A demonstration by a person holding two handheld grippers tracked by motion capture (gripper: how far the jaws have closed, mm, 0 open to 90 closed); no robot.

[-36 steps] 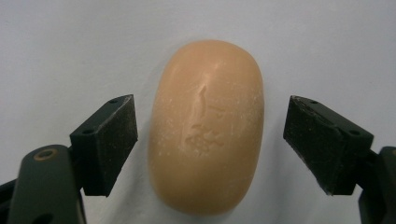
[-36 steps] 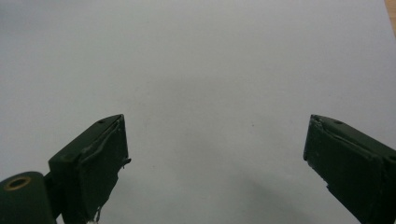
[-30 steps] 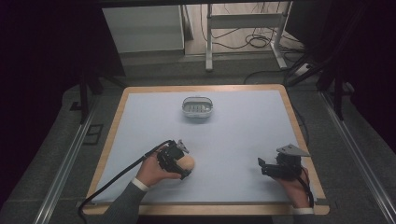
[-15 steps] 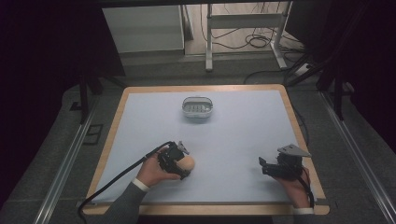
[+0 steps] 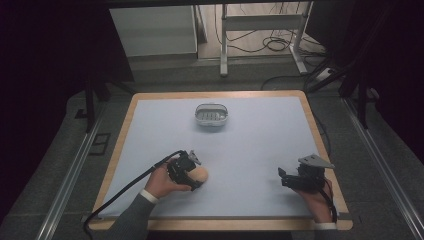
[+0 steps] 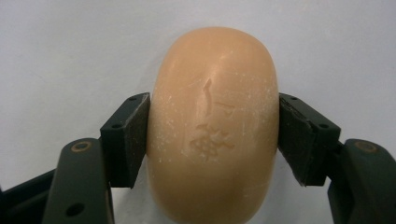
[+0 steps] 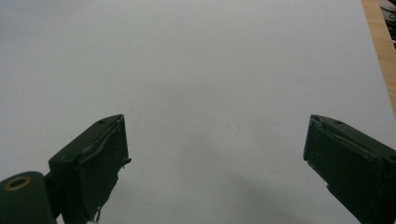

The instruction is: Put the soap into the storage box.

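A tan oval bar of soap (image 6: 214,126) lies on the white table sheet, near the front left in the high view (image 5: 200,174). My left gripper (image 6: 214,140) has just been closing, and both pads now press on the soap's sides. In the high view the left gripper (image 5: 192,175) sits over the soap, held by a hand in a grey sleeve. My right gripper (image 7: 215,158) stands open above bare sheet with nothing between its jaws; in the high view it rests near the front right (image 5: 283,178).
A small white soap dish (image 5: 212,115) stands at the back middle of the table. The wooden table edge (image 5: 320,135) frames the sheet. A black cable (image 5: 130,185) trails from the left gripper off the front left.
Neither hand has shifted across the table. No difference shows in the high view between the earlier frames and now.
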